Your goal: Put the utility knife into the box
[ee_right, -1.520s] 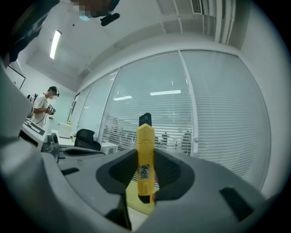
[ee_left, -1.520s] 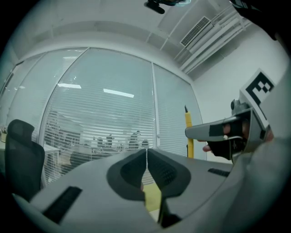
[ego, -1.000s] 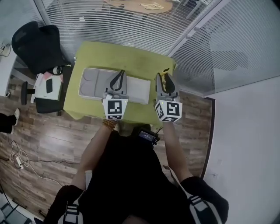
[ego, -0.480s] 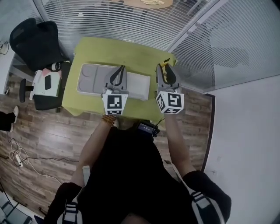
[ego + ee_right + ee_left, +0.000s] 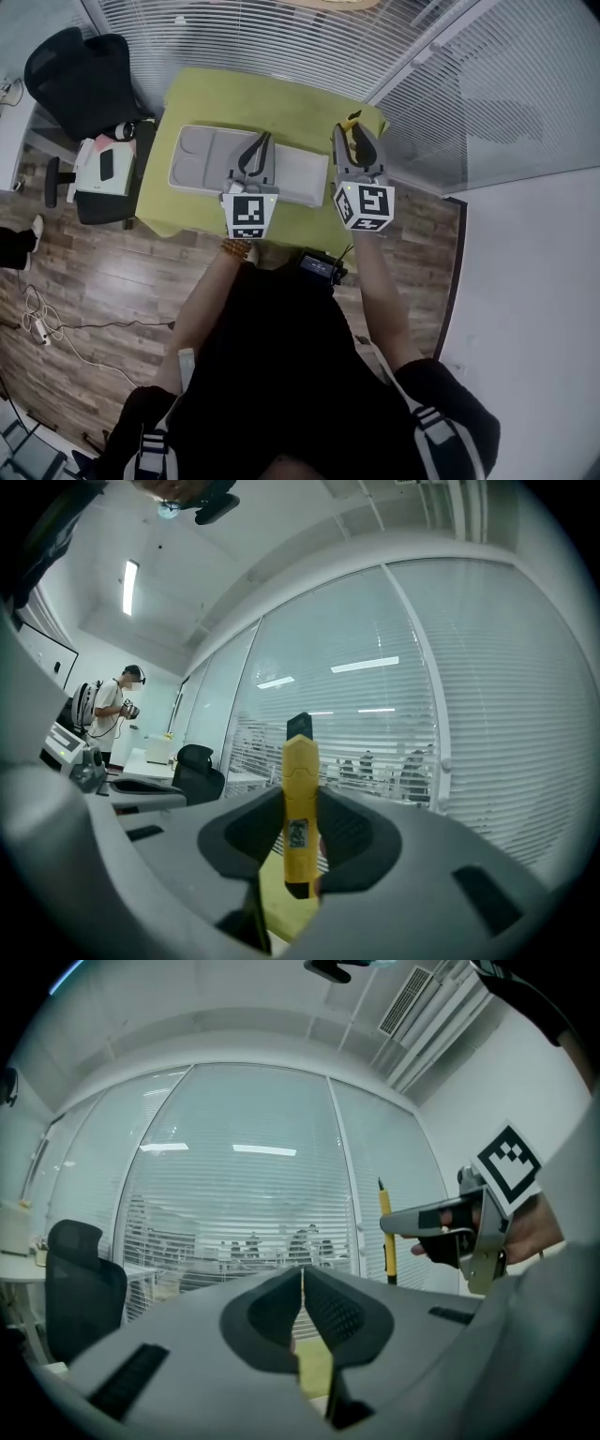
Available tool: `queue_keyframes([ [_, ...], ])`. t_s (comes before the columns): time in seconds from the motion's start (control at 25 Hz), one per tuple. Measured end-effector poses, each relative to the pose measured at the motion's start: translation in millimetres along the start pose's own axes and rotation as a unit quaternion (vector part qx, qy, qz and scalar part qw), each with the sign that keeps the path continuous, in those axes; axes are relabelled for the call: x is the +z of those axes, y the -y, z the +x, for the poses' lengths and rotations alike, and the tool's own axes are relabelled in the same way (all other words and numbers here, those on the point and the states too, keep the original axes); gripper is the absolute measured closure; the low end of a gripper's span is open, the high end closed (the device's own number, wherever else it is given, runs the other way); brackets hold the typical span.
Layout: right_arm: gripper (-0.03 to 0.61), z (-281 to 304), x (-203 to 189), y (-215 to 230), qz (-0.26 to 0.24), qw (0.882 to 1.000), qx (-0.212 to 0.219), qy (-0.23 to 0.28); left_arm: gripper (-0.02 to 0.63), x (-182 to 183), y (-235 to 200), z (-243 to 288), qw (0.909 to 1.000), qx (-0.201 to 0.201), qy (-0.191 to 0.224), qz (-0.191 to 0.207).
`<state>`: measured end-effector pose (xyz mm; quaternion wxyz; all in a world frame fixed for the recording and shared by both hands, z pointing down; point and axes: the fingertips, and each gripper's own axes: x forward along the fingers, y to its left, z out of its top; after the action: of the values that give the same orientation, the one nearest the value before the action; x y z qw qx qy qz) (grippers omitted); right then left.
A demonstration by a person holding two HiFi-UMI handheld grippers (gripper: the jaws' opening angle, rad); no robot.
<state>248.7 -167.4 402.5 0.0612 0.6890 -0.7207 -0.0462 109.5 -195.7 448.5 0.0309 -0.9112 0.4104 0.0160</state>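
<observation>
My right gripper (image 5: 356, 133) is shut on the yellow utility knife (image 5: 352, 123), which stands upright between the jaws (image 5: 300, 789) with its black tip on top. It hovers over the right end of the green table (image 5: 281, 108), just right of the grey box (image 5: 302, 178). The box is a shallow open tray lying across the table. My left gripper (image 5: 260, 142) is shut with nothing in it (image 5: 302, 1283) and is held over the box's middle. In the left gripper view the knife (image 5: 383, 1232) shows at the right.
A black office chair (image 5: 80, 89) and a small side stand with items (image 5: 101, 169) are left of the table. Glass walls with blinds (image 5: 281, 37) run behind and to the right. Cables (image 5: 37, 323) lie on the wooden floor. A person (image 5: 117, 710) stands far off.
The right gripper with the knife has edged slightly farther out over the table. The left gripper has stayed over the box.
</observation>
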Motion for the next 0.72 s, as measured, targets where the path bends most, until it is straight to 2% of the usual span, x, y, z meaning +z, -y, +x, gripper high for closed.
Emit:
queue_keyframes([
  [0.72, 0.469, 35, -42, -38, -0.018, 0.997, 0.059, -0.052, 0.595, -13, -27, -11, 0.9995, 0.023, -0.018, 0.007],
])
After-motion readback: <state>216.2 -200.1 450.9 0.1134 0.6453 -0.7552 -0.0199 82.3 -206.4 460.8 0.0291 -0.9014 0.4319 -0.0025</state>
